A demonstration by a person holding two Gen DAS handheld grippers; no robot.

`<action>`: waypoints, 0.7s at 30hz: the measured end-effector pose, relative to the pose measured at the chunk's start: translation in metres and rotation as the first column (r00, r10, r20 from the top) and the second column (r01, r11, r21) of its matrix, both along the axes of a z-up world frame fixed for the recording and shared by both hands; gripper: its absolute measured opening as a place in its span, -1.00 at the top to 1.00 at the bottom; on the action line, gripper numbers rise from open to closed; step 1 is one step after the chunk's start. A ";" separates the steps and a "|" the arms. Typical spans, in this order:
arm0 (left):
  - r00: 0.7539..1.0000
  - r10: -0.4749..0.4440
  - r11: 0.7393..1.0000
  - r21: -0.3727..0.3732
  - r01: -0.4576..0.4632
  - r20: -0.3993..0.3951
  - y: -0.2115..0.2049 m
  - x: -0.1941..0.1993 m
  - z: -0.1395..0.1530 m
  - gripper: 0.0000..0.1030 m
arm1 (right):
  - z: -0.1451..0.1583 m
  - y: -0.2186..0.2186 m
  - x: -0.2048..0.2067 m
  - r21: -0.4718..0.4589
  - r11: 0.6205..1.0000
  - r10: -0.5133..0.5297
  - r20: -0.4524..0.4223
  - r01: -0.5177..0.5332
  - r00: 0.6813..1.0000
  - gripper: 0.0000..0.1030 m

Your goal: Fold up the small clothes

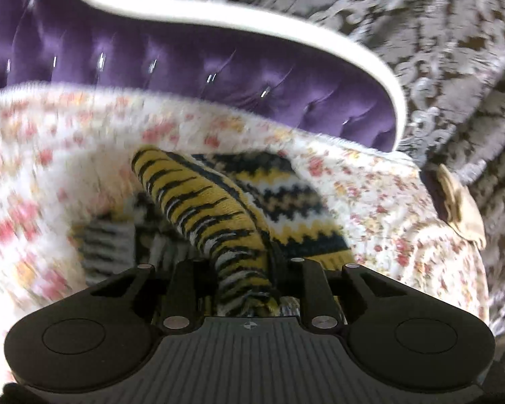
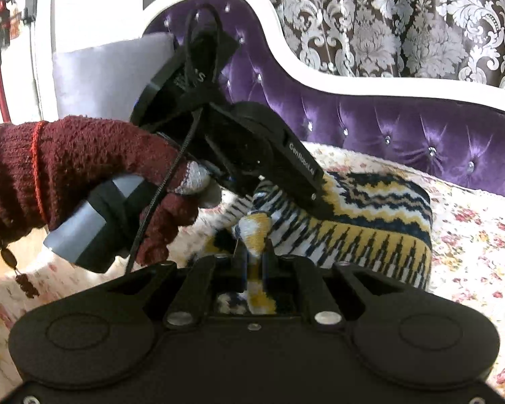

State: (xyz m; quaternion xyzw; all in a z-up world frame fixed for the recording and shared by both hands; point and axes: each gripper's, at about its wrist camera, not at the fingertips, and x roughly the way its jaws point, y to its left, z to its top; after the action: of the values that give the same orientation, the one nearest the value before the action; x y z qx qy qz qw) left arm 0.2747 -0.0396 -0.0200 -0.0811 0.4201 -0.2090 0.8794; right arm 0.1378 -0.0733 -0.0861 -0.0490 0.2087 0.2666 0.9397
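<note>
While both wrist views are filled with the same knit, I can read each grip clearly. My left hand-held gripper (image 1: pixel 244 269) has its jaws clamped on a bunched fold of the yellow, black and white patterned knit garment (image 1: pixel 198 202), which rises between the fingers and drapes away over the floral blanket (image 1: pixel 370 198). My right hand-held gripper (image 2: pixel 254 262) is closed tight on another pinch of that garment (image 2: pixel 370 222), just beside where the left one bites. From the right wrist view I see the left gripper's black body angled down into the cloth, held by a hand in a dark red knitted glove (image 2: pixel 84 165). Everything lies on a purple tufted sofa (image 2: pixel 404 128) with a white frame, before a damask-patterned wall (image 2: pixel 404 17).
</note>
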 end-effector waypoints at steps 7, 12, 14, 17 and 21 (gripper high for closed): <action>0.995 0.060 0.995 0.085 -0.053 -0.077 0.033 0.007 -0.031 0.46 | -0.017 0.040 0.012 -0.017 0.997 0.070 -0.055 -0.071 0.996 0.74; 0.984 0.153 0.988 -0.005 -0.154 -0.093 0.060 0.006 -0.058 -0.19 | -0.047 0.055 0.023 -0.056 0.993 0.092 -0.158 -0.102 0.983 0.51; 0.981 0.165 0.985 -0.035 -0.170 -0.103 0.066 0.007 -0.057 -0.27 | -0.045 0.050 0.018 -0.031 0.991 0.122 -0.151 -0.128 0.981 0.50; 0.969 0.232 0.973 0.034 -0.230 -0.080 0.067 0.007 -0.050 -0.61 | -0.035 0.036 0.007 0.006 0.985 0.173 -0.132 -0.174 0.976 0.23; 0.952 0.306 0.946 0.113 -0.303 -0.003 0.074 -0.002 -0.034 -0.61 | -0.021 0.014 -0.012 0.048 0.981 0.194 -0.100 -0.190 0.976 0.10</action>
State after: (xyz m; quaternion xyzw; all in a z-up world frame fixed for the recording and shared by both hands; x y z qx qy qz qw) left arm 0.2729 0.0345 -0.0545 -0.0980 0.4227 -0.0461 0.8998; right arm 0.1256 -0.0594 -0.1072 -0.0369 0.2466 0.3622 0.8981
